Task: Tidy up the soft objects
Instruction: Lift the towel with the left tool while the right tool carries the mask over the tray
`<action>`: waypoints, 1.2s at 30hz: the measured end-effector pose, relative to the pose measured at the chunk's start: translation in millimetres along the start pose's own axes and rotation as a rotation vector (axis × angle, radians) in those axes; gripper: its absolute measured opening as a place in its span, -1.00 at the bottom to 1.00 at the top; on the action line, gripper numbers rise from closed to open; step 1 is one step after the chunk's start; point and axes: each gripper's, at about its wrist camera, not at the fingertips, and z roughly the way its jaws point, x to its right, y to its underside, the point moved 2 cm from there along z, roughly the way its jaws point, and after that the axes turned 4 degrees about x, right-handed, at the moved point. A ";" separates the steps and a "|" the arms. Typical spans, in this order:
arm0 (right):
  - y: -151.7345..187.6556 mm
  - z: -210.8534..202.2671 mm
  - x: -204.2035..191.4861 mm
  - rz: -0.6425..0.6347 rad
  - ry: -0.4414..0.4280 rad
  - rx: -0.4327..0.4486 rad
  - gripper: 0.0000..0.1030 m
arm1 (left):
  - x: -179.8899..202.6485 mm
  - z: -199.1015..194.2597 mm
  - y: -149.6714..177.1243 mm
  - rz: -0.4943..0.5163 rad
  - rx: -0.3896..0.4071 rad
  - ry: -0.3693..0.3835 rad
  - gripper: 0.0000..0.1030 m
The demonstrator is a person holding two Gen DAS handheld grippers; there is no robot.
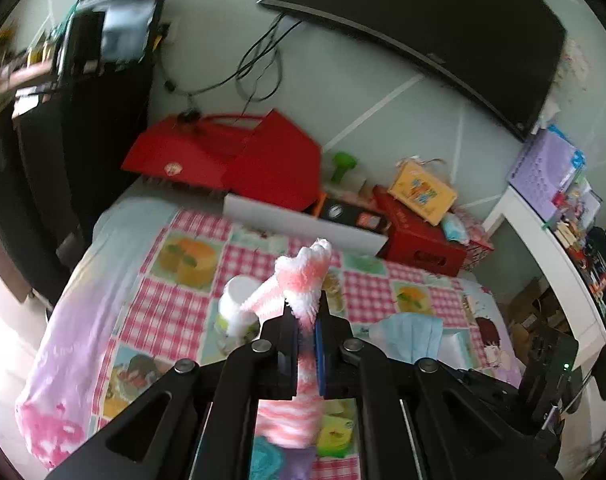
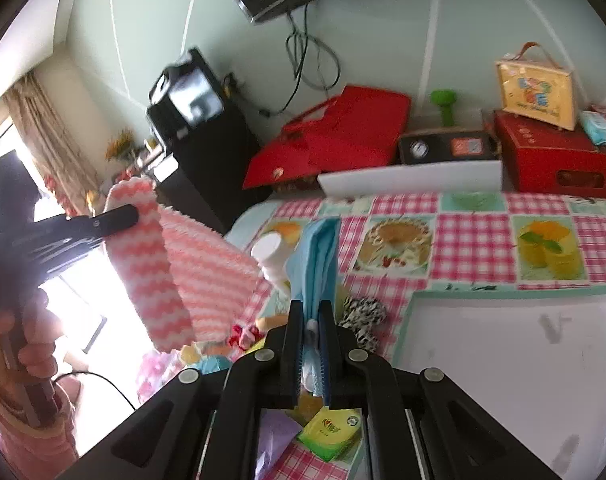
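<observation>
Left wrist view, frame centre: the left gripper (image 1: 306, 320) is clamped on a pink cloth (image 1: 303, 276), lifted over the bed (image 1: 183, 264). Right gripper (image 2: 311, 332) pinches a blue mask (image 2: 317, 256). Both are mid-carry, I judge; next comes a drop spot, perhaps the white tray (image 2: 483, 344). Only the right wrist view shows that tray and the cloth hanging at left.

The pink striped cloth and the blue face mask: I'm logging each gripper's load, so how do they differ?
The pink striped cloth is fluffy with pink-and-white zigzag bands; the blue face mask is smooth and plain. The cloth hangs from the left gripper; the mask stands up from the right gripper. The cloth looks larger. Both are soft and pinched between fingers.
</observation>
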 end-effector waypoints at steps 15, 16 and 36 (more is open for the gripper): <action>-10.9 -88.5 75.2 0.091 0.237 0.159 -0.85 | 128.0 16.4 14.2 0.139 -0.016 0.173 -0.88; -10.5 -91.6 79.8 0.095 0.250 0.163 -0.85 | 134.7 20.1 17.2 0.144 -0.024 0.183 -0.88; 17.6 -116.2 182.3 0.227 0.498 0.128 -0.85 | 217.5 111.5 91.6 0.120 -0.235 0.277 -0.88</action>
